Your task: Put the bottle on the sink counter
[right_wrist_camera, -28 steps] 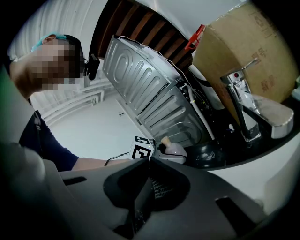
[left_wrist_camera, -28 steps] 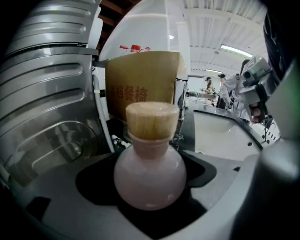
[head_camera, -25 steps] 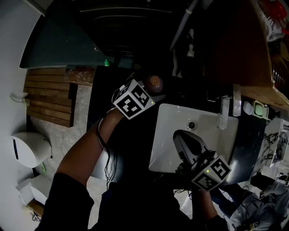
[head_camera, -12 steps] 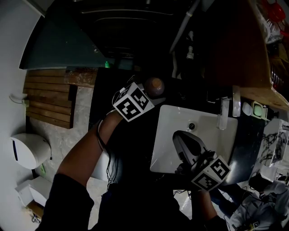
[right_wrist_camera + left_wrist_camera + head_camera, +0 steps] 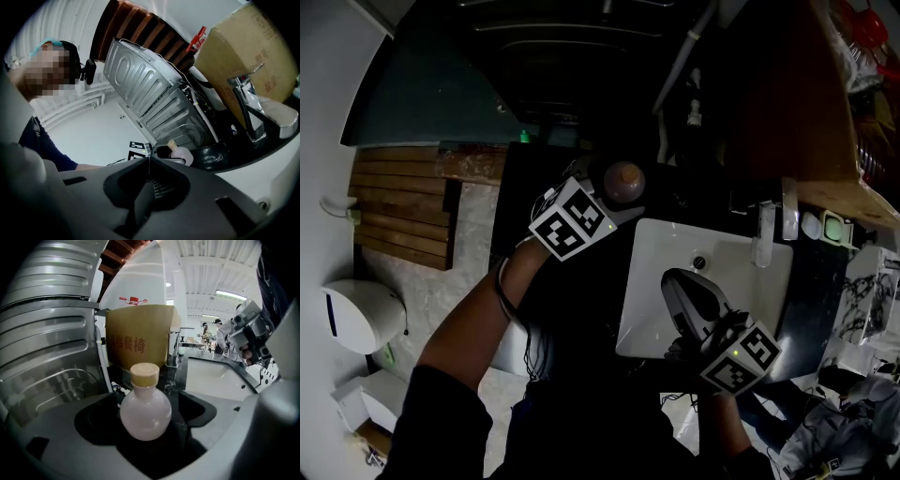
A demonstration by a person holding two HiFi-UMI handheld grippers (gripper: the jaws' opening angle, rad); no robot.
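Observation:
A round pale pink bottle (image 5: 145,411) with a tan cap sits upright between the jaws of my left gripper (image 5: 150,427), which is shut on its belly. From the head view the bottle (image 5: 623,180) is over the dark counter (image 5: 567,309), just left of the white sink basin's (image 5: 722,258) far corner. Whether its base touches the counter I cannot tell. My right gripper (image 5: 670,279) hovers over the basin, jaws pressed together with nothing in them. In the right gripper view the bottle (image 5: 182,154) shows beyond the shut right gripper (image 5: 147,180).
A chrome faucet (image 5: 764,234) stands at the basin's right rim, also the faucet (image 5: 246,110) in the right gripper view. A cardboard box (image 5: 138,336) and a ribbed metal panel (image 5: 47,333) stand behind the counter. A small green-white object (image 5: 836,227) lies past the faucet.
My left gripper has carried the bottle slightly to the right and farther away. The right gripper has stayed over the basin.

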